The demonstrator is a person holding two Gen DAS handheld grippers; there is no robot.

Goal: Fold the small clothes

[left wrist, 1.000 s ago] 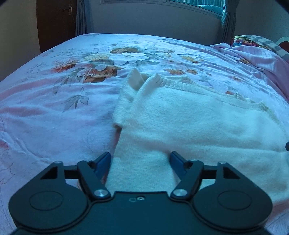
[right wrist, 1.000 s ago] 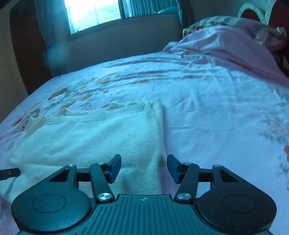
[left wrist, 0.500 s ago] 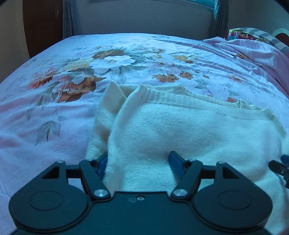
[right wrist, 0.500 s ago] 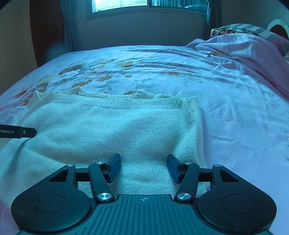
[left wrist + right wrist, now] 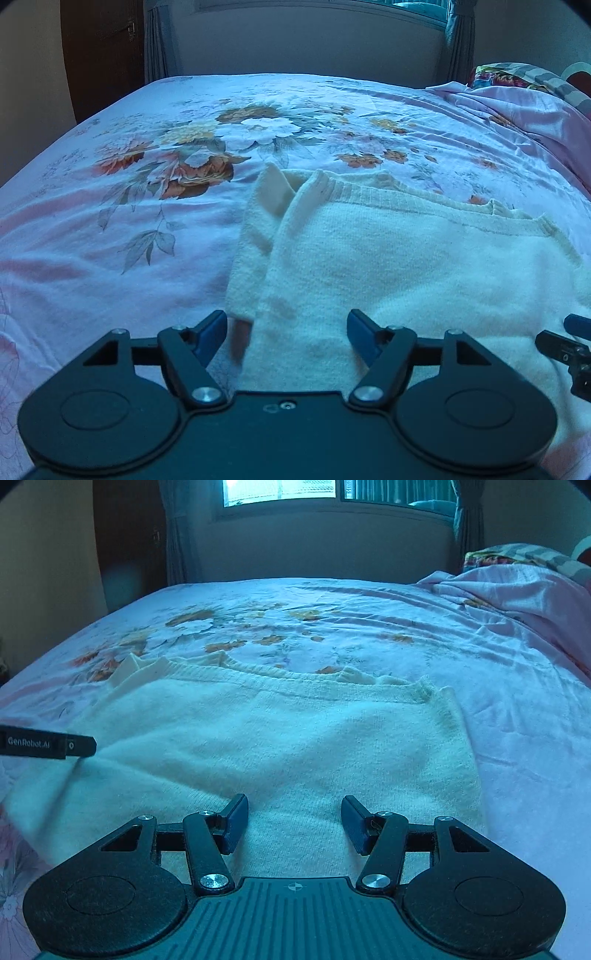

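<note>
A cream knit sweater (image 5: 406,266) lies flat on the floral bedsheet (image 5: 129,221), its ribbed edge toward the far side and a sleeve folded in along its left side. My left gripper (image 5: 286,332) is open, low over the sweater's near left corner, with nothing between its fingers. My right gripper (image 5: 293,821) is open over the sweater (image 5: 277,746) near its right part, also empty. The right gripper's tip shows at the right edge of the left wrist view (image 5: 565,347). The left gripper's finger shows at the left of the right wrist view (image 5: 48,744).
A bunched pink blanket (image 5: 517,594) and patterned pillows (image 5: 524,75) lie at the far right. A wall with a window (image 5: 280,491) and curtains stands behind the bed. A dark wooden door (image 5: 103,55) is at the far left.
Both grippers have shifted over the sweater and stayed open. The right gripper moved left from the sweater's right edge to above its body. The left view pulled back slightly.
</note>
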